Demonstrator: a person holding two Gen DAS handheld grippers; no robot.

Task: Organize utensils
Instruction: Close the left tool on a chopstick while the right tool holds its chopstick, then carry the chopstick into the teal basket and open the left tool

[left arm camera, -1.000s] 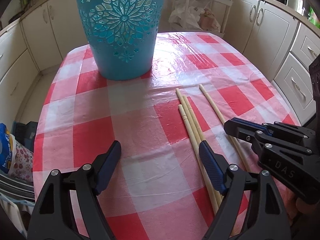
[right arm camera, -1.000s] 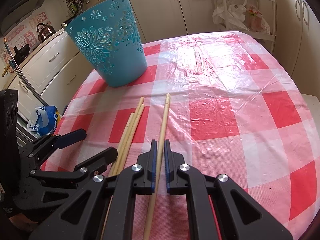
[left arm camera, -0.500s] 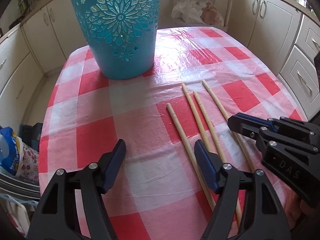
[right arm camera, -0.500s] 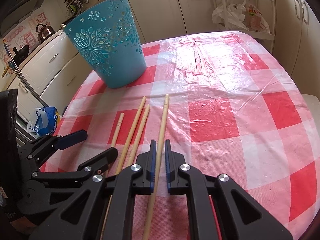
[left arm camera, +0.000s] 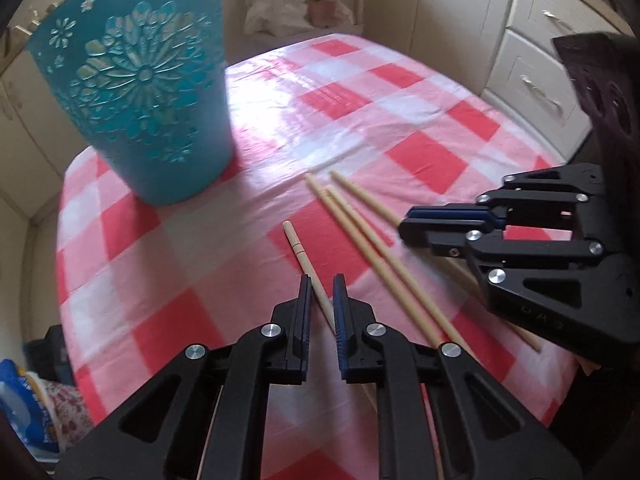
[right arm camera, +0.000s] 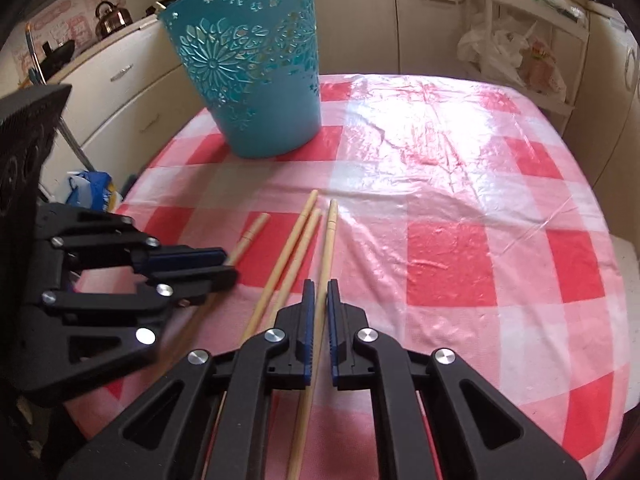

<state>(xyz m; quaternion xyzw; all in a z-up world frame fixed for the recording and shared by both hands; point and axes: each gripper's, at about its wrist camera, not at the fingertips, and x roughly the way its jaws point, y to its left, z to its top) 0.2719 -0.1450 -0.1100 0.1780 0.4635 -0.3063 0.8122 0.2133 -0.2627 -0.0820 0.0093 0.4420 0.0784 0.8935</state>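
Note:
Several wooden chopsticks lie on the red-and-white checked tablecloth (left arm camera: 192, 280). My left gripper (left arm camera: 322, 285) is shut on the leftmost chopstick (left arm camera: 298, 247), which pokes forward between the pads. My right gripper (right arm camera: 319, 289) is shut on the rightmost chopstick (right arm camera: 330, 240), low over the cloth. Two more chopsticks (right arm camera: 298, 236) lie loose between them, also seen in the left wrist view (left arm camera: 360, 232). A tall teal cutout basket (left arm camera: 140, 92) stands upright at the far left of the table; it also shows in the right wrist view (right arm camera: 252, 64).
Cream kitchen cabinets (left arm camera: 532, 60) surround the table. A white rack with plastic bags (right arm camera: 516, 52) stands behind it. A blue bag (right arm camera: 90, 188) sits on the floor at the left. The table edge curves off on the right (right arm camera: 616, 240).
My left gripper has closed from wide open onto the leftmost chopstick, which had been nudged apart from the others. My right gripper stays shut on its chopstick. Both views have shifted closer to the basket.

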